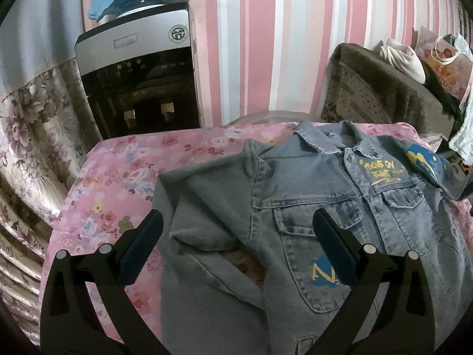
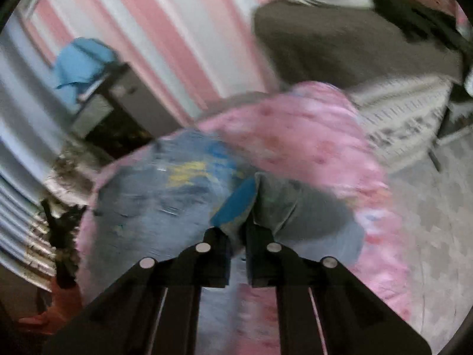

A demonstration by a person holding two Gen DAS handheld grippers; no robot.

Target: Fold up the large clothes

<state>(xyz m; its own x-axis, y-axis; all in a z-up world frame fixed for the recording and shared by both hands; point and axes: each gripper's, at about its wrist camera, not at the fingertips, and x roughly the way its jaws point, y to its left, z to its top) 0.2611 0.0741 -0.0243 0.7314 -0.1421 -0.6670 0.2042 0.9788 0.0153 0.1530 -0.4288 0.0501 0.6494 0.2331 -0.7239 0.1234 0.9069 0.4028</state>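
A faded denim jacket (image 1: 325, 195) with yellow lettering and blue patches lies front up on a pink floral cover (image 1: 118, 183). Its left sleeve (image 1: 201, 207) is folded in over the body, grey inner side showing. My left gripper (image 1: 236, 236) hangs open above the jacket with nothing between its fingers. The right wrist view is blurred by motion. In it my right gripper (image 2: 238, 233) is shut on a fold of the jacket's sleeve (image 2: 283, 207), which rises off the cover beside the blue and yellow print (image 2: 195, 171).
A black and silver water dispenser (image 1: 139, 80) with a blue cloth on top stands behind the bed against a pink striped wall. A brown covered seat (image 1: 384, 88) piled with bags sits at the right. A floral curtain (image 1: 35, 136) hangs at the left.
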